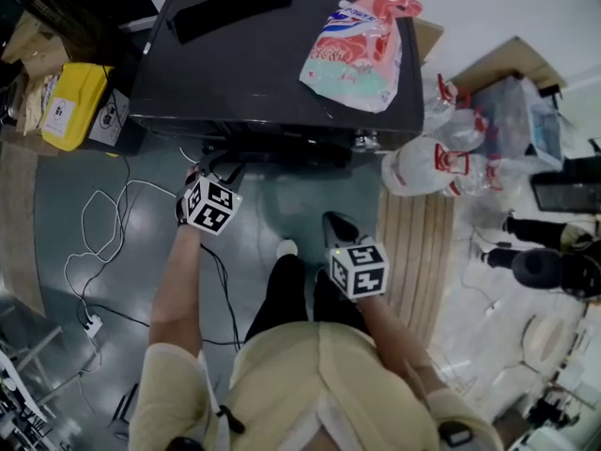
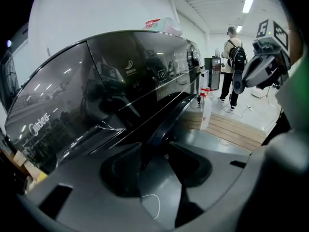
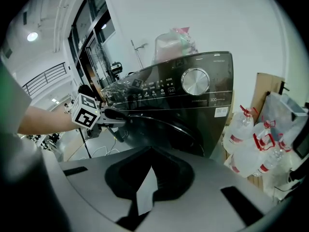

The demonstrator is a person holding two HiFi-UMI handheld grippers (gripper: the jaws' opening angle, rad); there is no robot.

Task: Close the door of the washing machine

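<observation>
The dark front-loading washing machine (image 1: 254,64) stands in front of me; its control dial (image 3: 195,81) faces the right gripper view. Its round door (image 3: 161,129) hangs partly open, swung out from the front. My left gripper (image 1: 216,167) is at the door's free edge. In the left gripper view the door rim (image 2: 166,122) runs between the jaws of the left gripper (image 2: 154,153), which are shut on it. The right gripper view shows the left gripper (image 3: 115,120) straddling that rim. My right gripper (image 1: 338,228) hangs lower and further back, shut and holding nothing (image 3: 147,178).
A plastic bag (image 1: 362,50) and a black pouch (image 1: 230,7) lie on the machine's top. Water bottles (image 1: 437,158) and a wooden pallet (image 1: 413,252) are on the right. White cables (image 1: 94,242) trail on the floor at left, near a yellow box (image 1: 70,106). A person (image 2: 235,71) stands far off.
</observation>
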